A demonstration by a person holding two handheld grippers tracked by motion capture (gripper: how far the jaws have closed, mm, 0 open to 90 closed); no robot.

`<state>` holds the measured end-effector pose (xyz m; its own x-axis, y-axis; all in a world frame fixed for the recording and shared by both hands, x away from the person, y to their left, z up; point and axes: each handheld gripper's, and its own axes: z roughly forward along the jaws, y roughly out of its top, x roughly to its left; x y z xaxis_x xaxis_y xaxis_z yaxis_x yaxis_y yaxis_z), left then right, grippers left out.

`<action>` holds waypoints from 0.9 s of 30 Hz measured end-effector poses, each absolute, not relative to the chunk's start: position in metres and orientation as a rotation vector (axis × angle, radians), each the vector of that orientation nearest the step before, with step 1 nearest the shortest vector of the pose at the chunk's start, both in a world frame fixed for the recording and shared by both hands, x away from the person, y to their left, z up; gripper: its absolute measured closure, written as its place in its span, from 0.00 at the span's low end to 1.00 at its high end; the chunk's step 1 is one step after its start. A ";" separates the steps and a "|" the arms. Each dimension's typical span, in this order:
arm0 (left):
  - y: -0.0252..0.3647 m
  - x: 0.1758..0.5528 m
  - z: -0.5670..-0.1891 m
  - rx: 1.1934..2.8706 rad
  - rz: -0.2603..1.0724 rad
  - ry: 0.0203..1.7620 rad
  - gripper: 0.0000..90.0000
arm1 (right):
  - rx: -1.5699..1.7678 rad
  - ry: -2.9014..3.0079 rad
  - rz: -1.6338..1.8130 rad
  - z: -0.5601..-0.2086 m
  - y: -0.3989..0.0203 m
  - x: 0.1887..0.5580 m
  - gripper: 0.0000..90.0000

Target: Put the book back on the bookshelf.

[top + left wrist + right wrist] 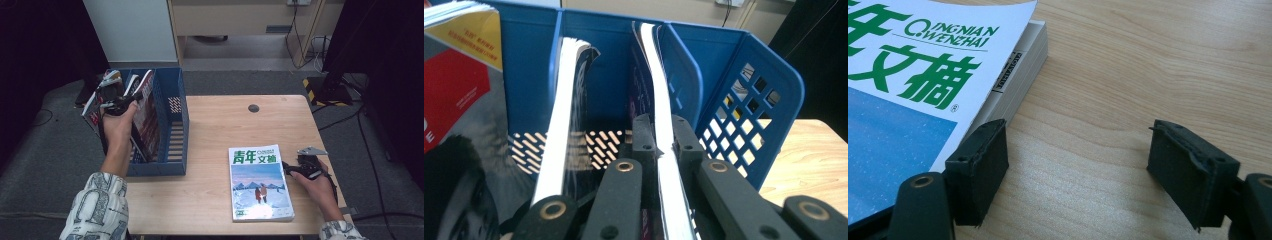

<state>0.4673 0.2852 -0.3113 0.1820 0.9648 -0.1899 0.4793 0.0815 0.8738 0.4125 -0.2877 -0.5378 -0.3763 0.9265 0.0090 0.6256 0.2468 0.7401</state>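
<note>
Pale wood counter (pixel 220 125) on grey carpet, dark curtains at both sides, cables trailing on the floor behind.

Blue file rack (pixel 177 125) stands at the counter's left edge, divided into upright compartments with lattice-cut walls. Several magazines stand in it on edge. One with a red and grey cover (pixel 459 125) leans at the near left in the left gripper view. Another with a bowed block of white pages (pixel 561 125) sits in the next slot.

Left tongs (pixel 659 145) are raised over the rack and clamped tight on a thin magazine (pixel 659 90). Its white page edge runs up between the jaws, inside the rack just beside a divider. In the high view the left hand (pixel 119 125) holds it at the rack's left part.

Right tongs (pixel 1078 165) rest low over the counter with jaws well apart, nothing between them but bare wood. The left jaw sits just beside the corner of a green-titled magazine (pixel 260 182), touching or nearly so; I cannot tell which. That magazine lies flat, cover up, at the counter's near right, showing a snowy blue scene. Right hand (pixel 317 182) sits at its right edge.
</note>
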 end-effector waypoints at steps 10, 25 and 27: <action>0.284 0.471 -0.318 1.541 0.672 1.440 0.93 | 1.414 2.093 0.934 -0.538 -0.288 0.412 0.27; 0.289 0.468 -0.320 1.557 0.675 1.471 0.92 | 1.414 2.094 0.934 -0.538 -0.288 0.412 0.27; 0.289 0.468 -0.320 1.561 0.674 1.472 0.91 | 1.414 2.094 0.934 -0.538 -0.288 0.412 0.27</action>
<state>0.4677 0.2894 -0.3195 0.1565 0.9728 -0.1709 0.5061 0.0696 0.8597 0.4125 -0.2877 -0.5378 -0.3774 0.9260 0.0092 0.6256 0.2476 0.7398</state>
